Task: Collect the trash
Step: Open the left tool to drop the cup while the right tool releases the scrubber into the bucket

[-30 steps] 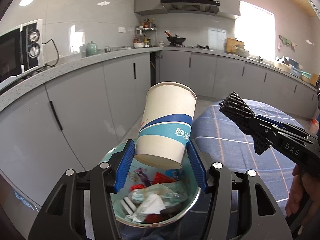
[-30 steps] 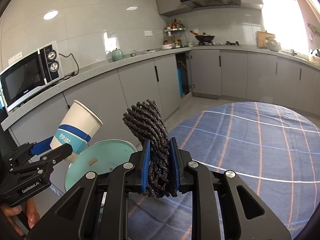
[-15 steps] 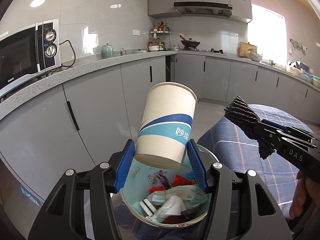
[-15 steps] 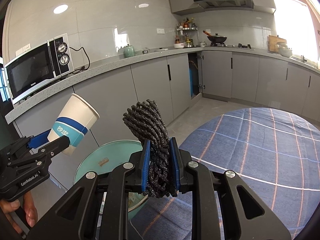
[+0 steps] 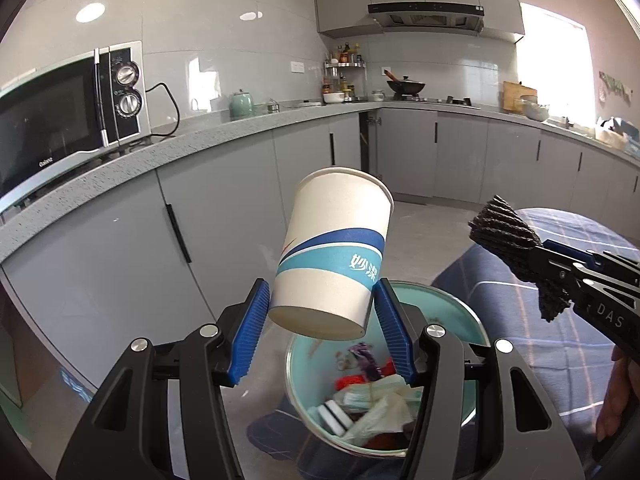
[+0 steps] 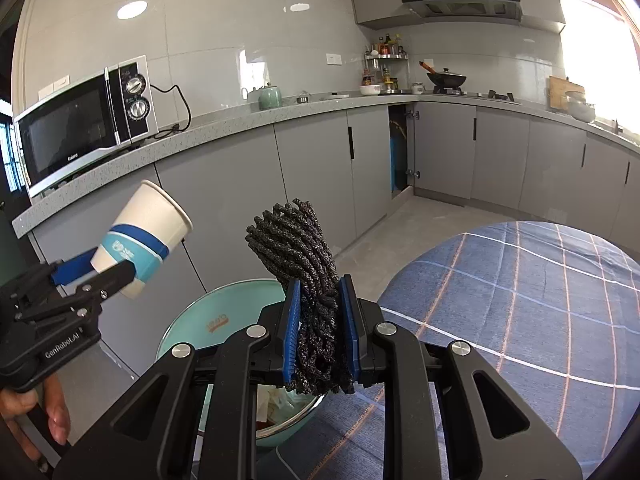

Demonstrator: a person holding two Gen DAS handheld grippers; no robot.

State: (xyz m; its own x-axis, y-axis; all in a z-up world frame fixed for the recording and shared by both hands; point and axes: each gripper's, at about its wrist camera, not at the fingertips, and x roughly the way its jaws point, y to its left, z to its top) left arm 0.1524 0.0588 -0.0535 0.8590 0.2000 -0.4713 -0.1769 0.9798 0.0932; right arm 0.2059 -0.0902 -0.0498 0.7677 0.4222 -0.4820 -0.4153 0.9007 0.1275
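My left gripper (image 5: 322, 316) is shut on a white paper cup (image 5: 334, 252) with blue bands, held tilted with its base toward me, just above and left of a teal trash bin (image 5: 468, 320). The bin holds crumpled wrappers and paper. In the right wrist view the cup (image 6: 142, 236) shows at the left, held over the bin's (image 6: 224, 300) left rim. My right gripper (image 6: 320, 324) is shut on a bundle of black braided rope (image 6: 300, 248), which sticks up past the pads. That rope (image 5: 504, 232) appears at the right in the left wrist view.
A table with a blue plaid cloth (image 6: 520, 300) lies to the right of the bin. Grey cabinets (image 5: 224, 216) and a counter with a microwave (image 5: 68, 108) run behind. Bare floor (image 6: 420, 216) lies between table and cabinets. A hand (image 6: 52, 412) holds the left gripper's handle.
Both grippers have swung to the left, so the microwave has come further into view. The bin has shifted rightward under the cup. Both grips are unchanged.
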